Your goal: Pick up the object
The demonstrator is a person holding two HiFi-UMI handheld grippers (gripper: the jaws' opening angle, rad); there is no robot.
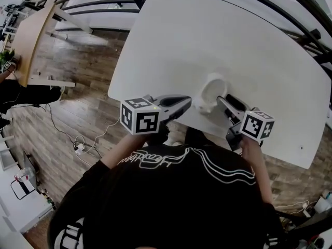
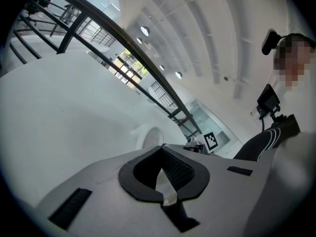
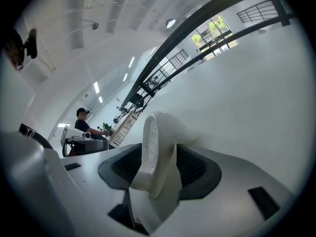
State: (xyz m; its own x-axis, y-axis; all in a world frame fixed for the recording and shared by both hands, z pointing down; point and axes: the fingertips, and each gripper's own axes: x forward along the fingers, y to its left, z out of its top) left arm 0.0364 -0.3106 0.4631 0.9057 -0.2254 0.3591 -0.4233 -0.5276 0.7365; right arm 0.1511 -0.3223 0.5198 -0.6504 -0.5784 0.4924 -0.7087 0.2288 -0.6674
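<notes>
A white, cup-like object (image 1: 211,93) sits on the white table (image 1: 207,35) close to its near edge. My right gripper (image 1: 223,102) reaches in from the right, and the object (image 3: 160,132) stands between its two jaws, filling most of the gap. The dark pads (image 3: 195,167) flank it on both sides without a visible squeeze, so I read this gripper as open. My left gripper (image 1: 188,104) lies just left of the object, tips pointing at it, jaws together and empty. In the left gripper view the object (image 2: 148,137) shows just beyond the closed tips (image 2: 162,147).
The table's near edge runs right under both grippers. A wooden table (image 1: 31,35) stands far left, with cables (image 1: 78,144) on the wood floor below. Black railings (image 1: 290,14) curve behind the table. A seated person (image 3: 84,125) is far off.
</notes>
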